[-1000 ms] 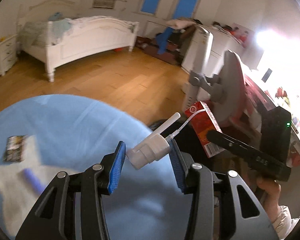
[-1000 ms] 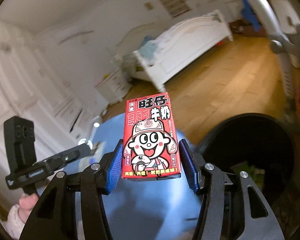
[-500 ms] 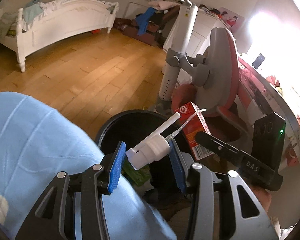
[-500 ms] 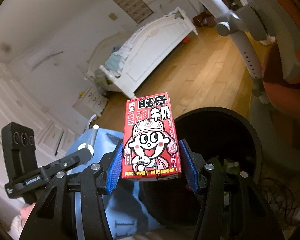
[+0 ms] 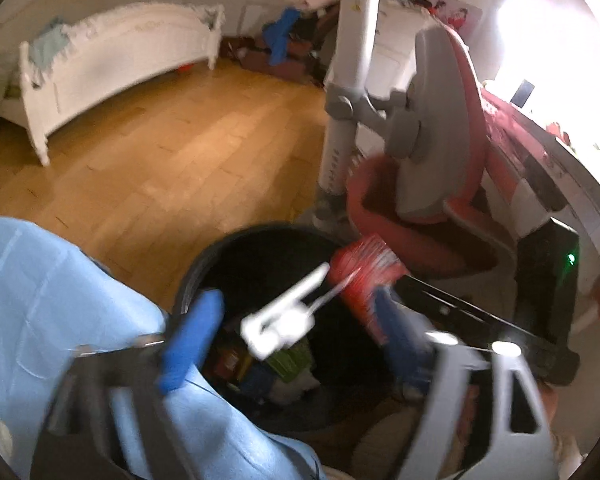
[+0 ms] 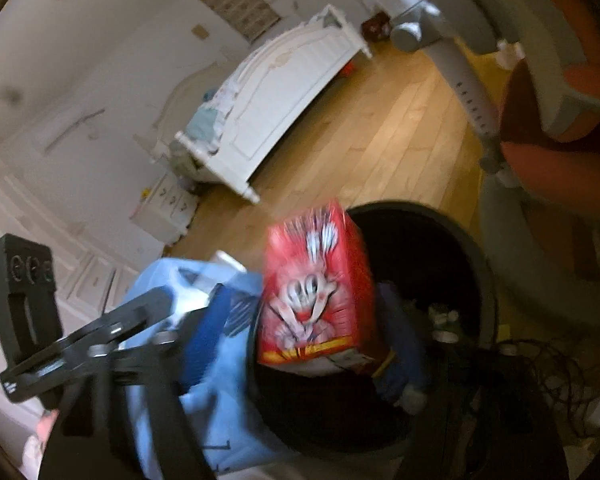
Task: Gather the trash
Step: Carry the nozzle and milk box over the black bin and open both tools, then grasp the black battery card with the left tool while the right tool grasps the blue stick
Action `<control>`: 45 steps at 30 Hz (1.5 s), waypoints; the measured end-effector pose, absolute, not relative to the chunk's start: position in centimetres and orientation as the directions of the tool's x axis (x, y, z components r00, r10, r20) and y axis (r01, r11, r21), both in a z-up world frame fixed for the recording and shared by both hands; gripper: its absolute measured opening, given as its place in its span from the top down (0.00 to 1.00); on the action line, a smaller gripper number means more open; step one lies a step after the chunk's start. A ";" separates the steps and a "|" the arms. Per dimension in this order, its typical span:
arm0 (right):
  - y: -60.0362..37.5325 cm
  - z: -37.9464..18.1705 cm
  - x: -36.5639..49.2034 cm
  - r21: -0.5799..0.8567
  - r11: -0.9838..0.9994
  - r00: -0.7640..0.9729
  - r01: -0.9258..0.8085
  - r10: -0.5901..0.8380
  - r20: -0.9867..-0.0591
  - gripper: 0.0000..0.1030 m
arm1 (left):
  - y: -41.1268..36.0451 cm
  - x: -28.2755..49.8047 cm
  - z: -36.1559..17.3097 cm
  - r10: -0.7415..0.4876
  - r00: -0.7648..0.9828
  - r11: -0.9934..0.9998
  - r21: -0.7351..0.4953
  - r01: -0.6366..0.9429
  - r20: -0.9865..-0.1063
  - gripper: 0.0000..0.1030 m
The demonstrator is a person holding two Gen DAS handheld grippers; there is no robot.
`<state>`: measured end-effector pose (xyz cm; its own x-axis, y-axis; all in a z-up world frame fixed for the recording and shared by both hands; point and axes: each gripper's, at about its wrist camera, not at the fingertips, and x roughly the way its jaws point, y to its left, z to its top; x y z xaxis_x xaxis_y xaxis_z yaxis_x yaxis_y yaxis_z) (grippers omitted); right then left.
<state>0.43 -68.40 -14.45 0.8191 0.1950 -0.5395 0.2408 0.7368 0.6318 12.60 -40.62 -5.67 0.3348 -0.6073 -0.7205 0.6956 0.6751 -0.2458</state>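
Observation:
A black trash bin (image 5: 260, 248) with trash inside stands on the floor beside the blue-covered table (image 5: 40, 300). My left gripper (image 5: 296, 332) is open over the bin; a white pump dispenser head (image 5: 284, 320) hangs loose between its spread blue pads, blurred. My right gripper (image 6: 300, 328) is open over the bin (image 6: 440, 248); the red milk carton (image 6: 316, 284) is between its spread pads, blurred and tilted. The carton also shows in the left wrist view (image 5: 364, 272).
A red and grey chair (image 5: 432, 152) stands just behind the bin. A white bed (image 5: 112, 56) is across the wooden floor (image 5: 180, 140). A desk (image 5: 540, 160) lies to the right. Cables (image 6: 540, 368) lie on the floor by the bin.
Both grippers moved over the bin and opened. The pump head and the milk carton came loose from the pads and are blurred in motion.

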 end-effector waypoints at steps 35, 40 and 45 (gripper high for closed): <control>-28.9 -9.4 11.8 0.226 0.840 0.427 -0.494 0.461 -0.778 0.32 | -8.5 21.7 -7.6 -0.143 0.571 0.971 -0.003 0.238 -0.808 0.06; -27.4 -9.7 13.1 0.212 0.833 0.413 -0.510 0.454 -0.790 0.34 | -8.2 22.5 -8.5 -0.129 0.568 0.967 0.024 0.254 -0.813 0.15; -25.7 -10.5 14.1 0.157 0.832 0.422 -0.533 0.422 -0.802 0.46 | -7.3 22.8 -8.5 -0.130 0.596 0.966 0.034 0.256 -0.792 0.38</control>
<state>14.14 -25.70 -10.53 0.4218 0.4220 -0.8025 -0.5325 0.8316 0.1574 22.79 -7.30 -8.51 0.5959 -0.1302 -0.7924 0.2559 0.9661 0.0338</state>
